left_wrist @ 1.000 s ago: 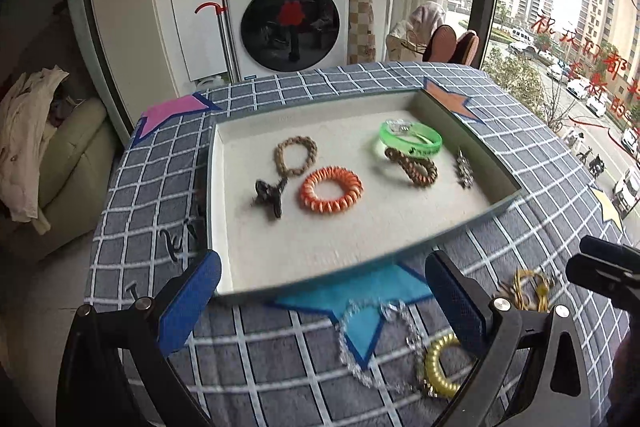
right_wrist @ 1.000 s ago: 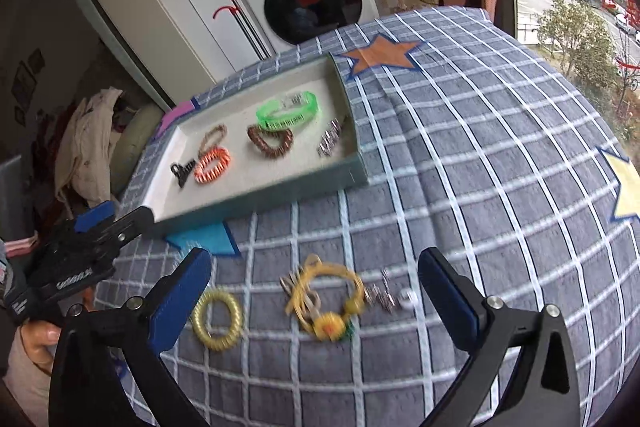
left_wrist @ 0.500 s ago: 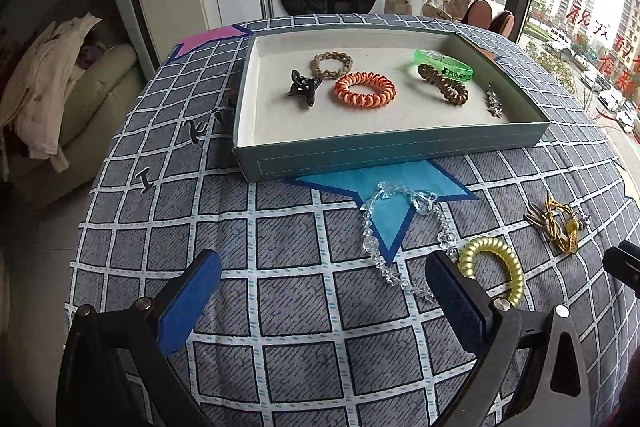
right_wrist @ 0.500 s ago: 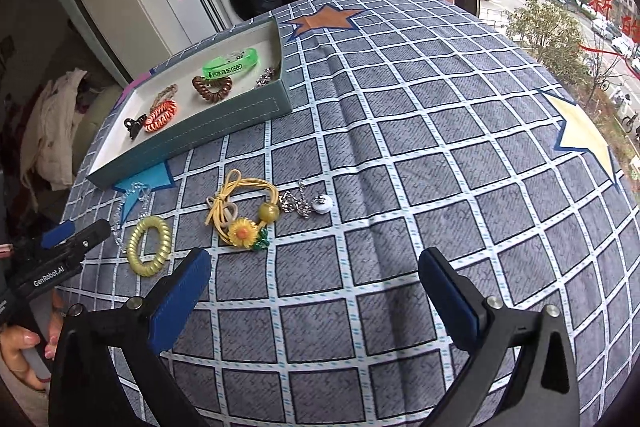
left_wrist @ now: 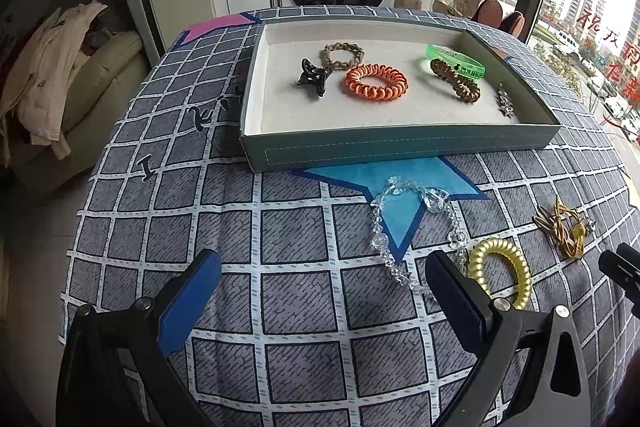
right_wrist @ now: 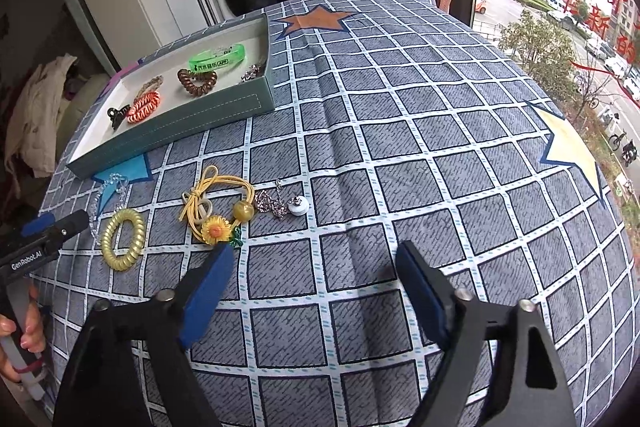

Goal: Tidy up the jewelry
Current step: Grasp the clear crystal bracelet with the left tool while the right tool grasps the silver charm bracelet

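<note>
Left wrist view: the camera has dropped closer to the worktop point(left_wrist: 168, 227) than a second ago, so the tray point(left_wrist: 400, 149) now sits far and the loose pieces lie near. The left gripper point(left_wrist: 322, 287) hangs released, nothing between its blue pads. Just beside its right pad lie the clear bead bracelet point(left_wrist: 416, 223) and the gold coil hair tie point(left_wrist: 500, 277), touching each other; the yellow cord hair tie point(left_wrist: 564, 231) is further right. I judge a pickup of one of these is being lined up. In the tray rest an orange coil tie point(left_wrist: 376, 81), a black claw clip point(left_wrist: 314, 79), a braided tan band point(left_wrist: 343, 55), a green wristband point(left_wrist: 456, 61), a brown coil tie point(left_wrist: 456, 81) and a small silver piece point(left_wrist: 505, 101).

Right wrist view: the right gripper point(right_wrist: 314, 275) has just been narrowing its jaws, yet nothing lies between them; it is released over bare cloth. Its left pad is just beside the sunflower on the yellow cord hair tie point(right_wrist: 216, 203). A silver chain with a white stud point(right_wrist: 280, 205) lies to its right, the gold coil hair tie point(right_wrist: 122, 239) to its left. All four loose pieces remain outside the tray point(right_wrist: 176, 131).
</note>
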